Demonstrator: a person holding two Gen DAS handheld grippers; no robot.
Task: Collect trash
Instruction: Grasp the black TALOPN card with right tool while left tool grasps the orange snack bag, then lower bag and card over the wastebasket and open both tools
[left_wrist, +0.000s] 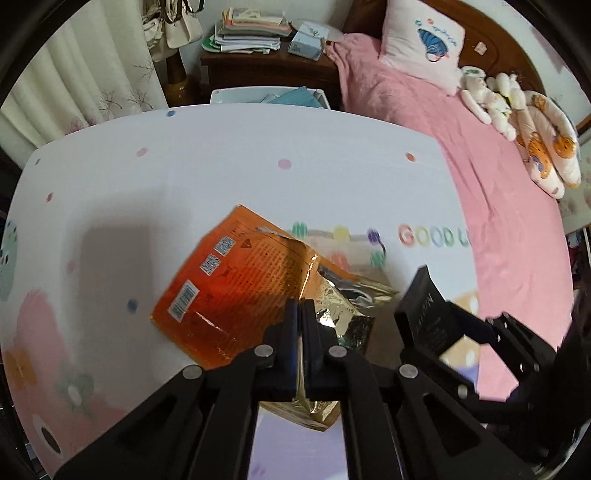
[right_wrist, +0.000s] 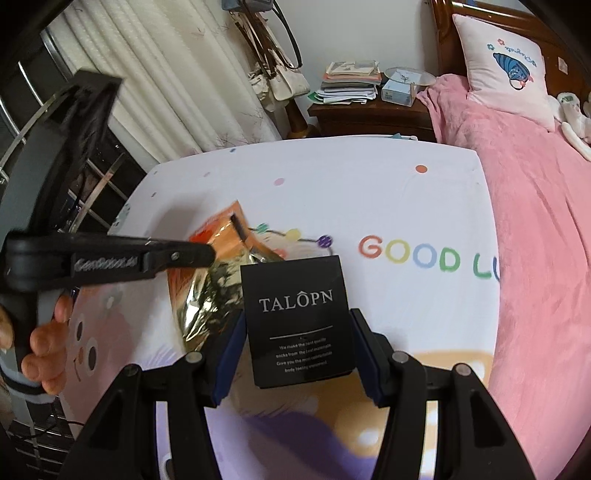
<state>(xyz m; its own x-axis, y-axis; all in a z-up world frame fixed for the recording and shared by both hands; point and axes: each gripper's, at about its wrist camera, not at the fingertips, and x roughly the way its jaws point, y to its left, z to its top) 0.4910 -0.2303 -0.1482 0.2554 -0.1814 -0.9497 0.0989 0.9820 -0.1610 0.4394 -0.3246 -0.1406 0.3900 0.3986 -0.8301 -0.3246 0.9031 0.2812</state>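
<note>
orange wrapper (left_wrist: 236, 291) pinched between left fingers (left_wrist: 291, 321).

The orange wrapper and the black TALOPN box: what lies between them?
Nothing: in the right wrist view the orange wrapper, foil side out, runs behind the black TALOPN box without any gap.

**Black card clamped, foil wrapper pinched**

Right gripper (right_wrist: 297, 347) grips the black TALOPN card (right_wrist: 297, 317) by both side edges above the printed tablecloth (right_wrist: 369, 206). Left gripper (right_wrist: 207, 254) reaches in from the left, pinching the orange foil wrapper (right_wrist: 210, 295).
</note>
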